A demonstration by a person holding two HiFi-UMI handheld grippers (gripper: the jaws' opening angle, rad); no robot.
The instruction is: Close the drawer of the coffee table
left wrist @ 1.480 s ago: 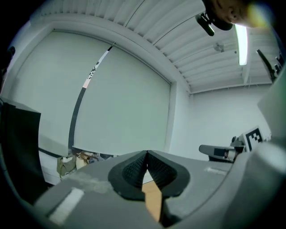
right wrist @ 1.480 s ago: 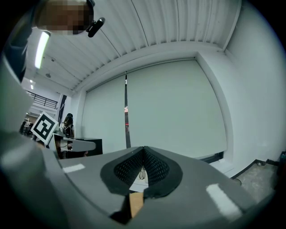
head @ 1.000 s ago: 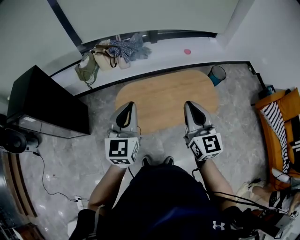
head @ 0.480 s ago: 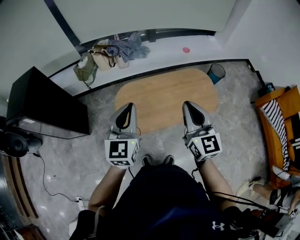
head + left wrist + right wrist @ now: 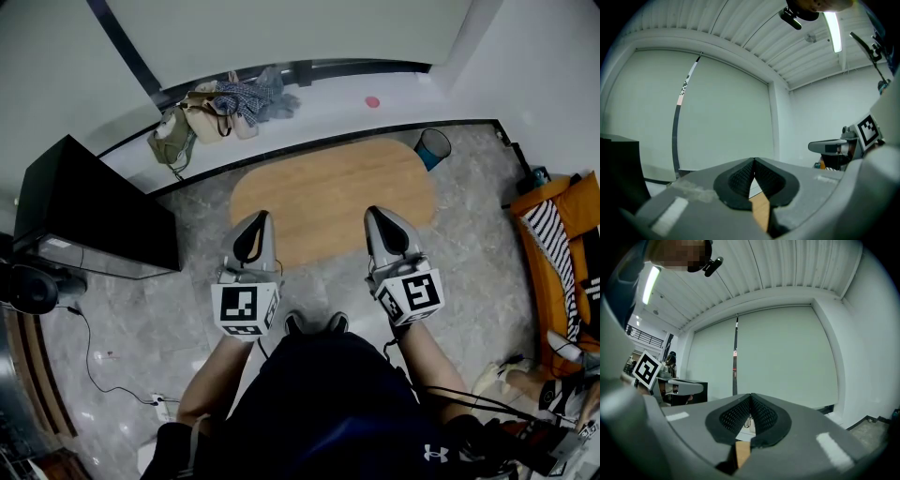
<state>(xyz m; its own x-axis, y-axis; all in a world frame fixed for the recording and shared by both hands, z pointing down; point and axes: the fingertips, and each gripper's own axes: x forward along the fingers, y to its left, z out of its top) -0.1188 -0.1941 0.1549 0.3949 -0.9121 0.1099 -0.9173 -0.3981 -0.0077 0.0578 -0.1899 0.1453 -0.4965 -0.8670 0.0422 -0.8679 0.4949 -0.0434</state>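
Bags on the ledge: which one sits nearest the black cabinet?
The olive-green bag, at the left end of the pile; the beige bag and the blue checked cloth lie farther right, away from the black cabinet.

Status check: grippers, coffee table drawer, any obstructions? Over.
Both shut, empty: left gripper, right gripper, level above near edge of the coffee table. Drawer not visible in any view. Nothing seen blocking.

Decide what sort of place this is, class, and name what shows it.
Probably a living room, perhaps a staged one: a low oval wooden coffee table, a black cabinet at the picture's left, and an orange seat with a striped cloth at the right edge.
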